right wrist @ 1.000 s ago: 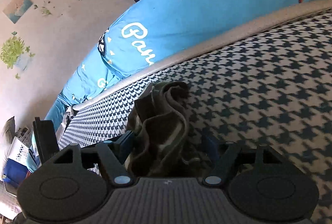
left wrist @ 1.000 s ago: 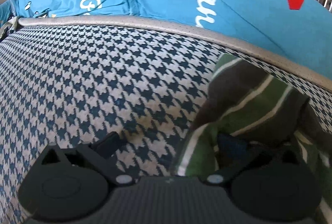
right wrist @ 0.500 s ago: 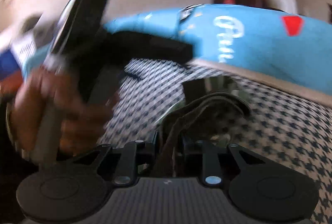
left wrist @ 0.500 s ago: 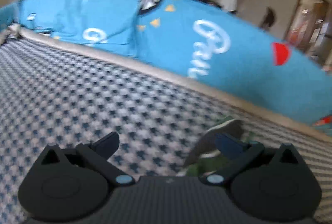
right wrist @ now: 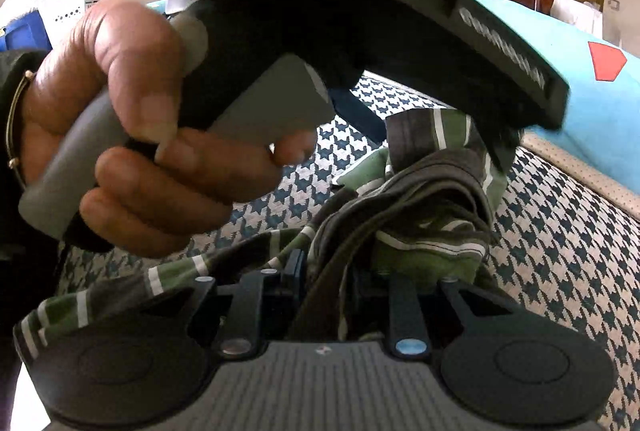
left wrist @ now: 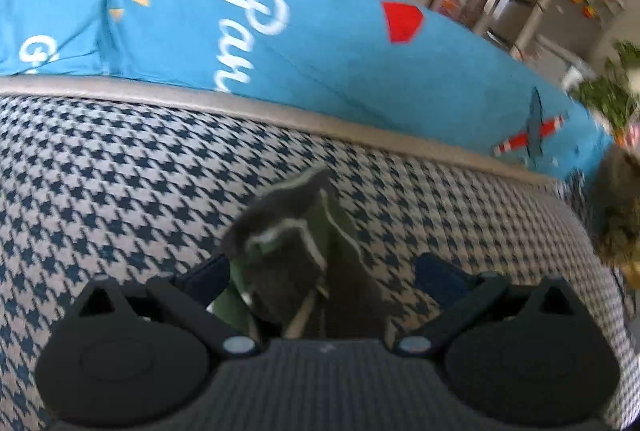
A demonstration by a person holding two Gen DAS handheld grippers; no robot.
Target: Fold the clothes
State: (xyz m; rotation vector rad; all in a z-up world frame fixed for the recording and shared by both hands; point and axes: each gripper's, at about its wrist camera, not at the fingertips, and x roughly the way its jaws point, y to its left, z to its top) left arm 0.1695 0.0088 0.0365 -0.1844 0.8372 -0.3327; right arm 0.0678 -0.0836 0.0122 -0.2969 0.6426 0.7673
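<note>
Up close in the left wrist view, the left gripper (left wrist: 320,271) has its fingers spread wide over the houndstooth cover (left wrist: 120,191). The striped garment (left wrist: 296,255), green and dark grey with thin white lines, rises in a bunched peak in the gap between them. Its left edge sits right by the left finger (left wrist: 204,275), while the right finger (left wrist: 440,275) stands clear of the cloth with bare cover between. Whether the cloth actually touches the left finger is hard to tell through the blur. Beyond the cover's pale piped edge lies a blue blanket (left wrist: 320,43) with white lettering and a red shape.

Seen from the right wrist, the right gripper (right wrist: 326,271) has its fingers drawn close together, pinching a thick fold of the same garment (right wrist: 420,191). The cloth piles up above the fingers and a striped strip trails off to the lower left. A hand (right wrist: 132,135) with a thin bracelet at the wrist grips the grey handle of the left gripper (right wrist: 486,135), which hangs tilted just over the top of the garment.
</note>
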